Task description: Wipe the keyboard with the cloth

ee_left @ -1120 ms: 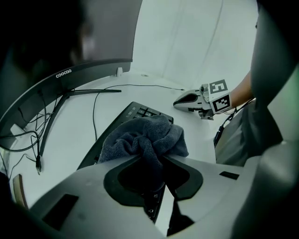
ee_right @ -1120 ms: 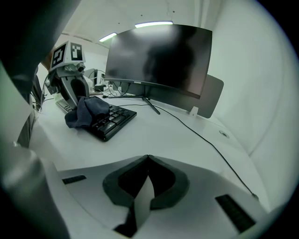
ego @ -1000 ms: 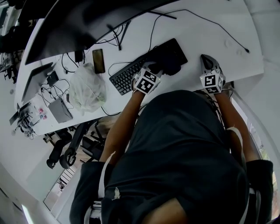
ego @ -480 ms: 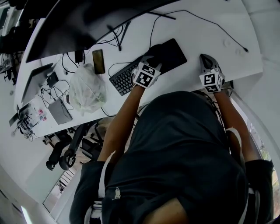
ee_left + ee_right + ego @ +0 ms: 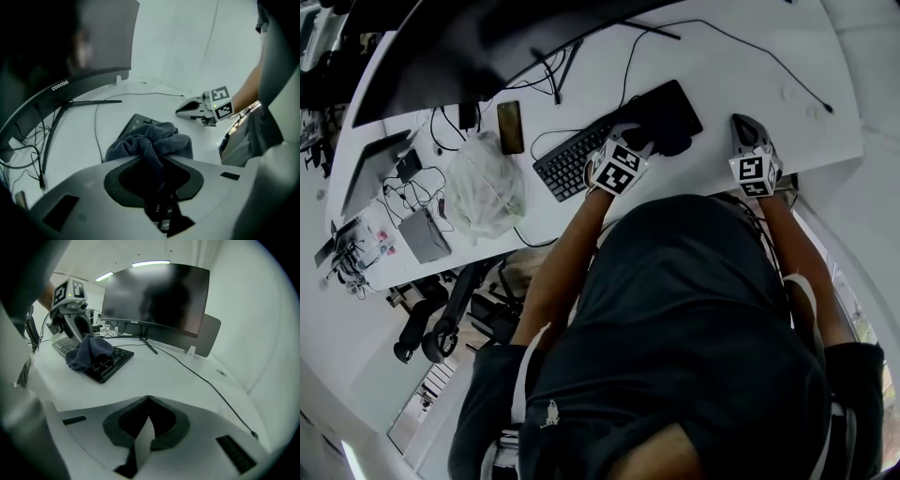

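A black keyboard (image 5: 572, 159) lies slanted on the white desk (image 5: 722, 66). A dark grey cloth (image 5: 664, 127) is bunched on its right end. My left gripper (image 5: 645, 141) is shut on that cloth and holds it down on the keys. In the left gripper view the cloth (image 5: 150, 140) bulges out from between the jaws, with a corner of the keyboard (image 5: 136, 123) beyond it. My right gripper (image 5: 743, 129) rests on the desk to the right, shut and empty. The right gripper view shows its tips (image 5: 148, 398) meeting, and the cloth (image 5: 86, 352) on the keyboard (image 5: 108, 364).
A curved monitor (image 5: 469, 47) stands behind the keyboard, its cables trailing over the desk. A phone (image 5: 511, 128), a crumpled plastic bag (image 5: 487, 187) and small electronics (image 5: 422, 234) lie to the left. A thin cable (image 5: 206, 380) crosses the desk on the right.
The left gripper slid the cloth left along the keyboard, then back to its right end. The right gripper has stayed put.
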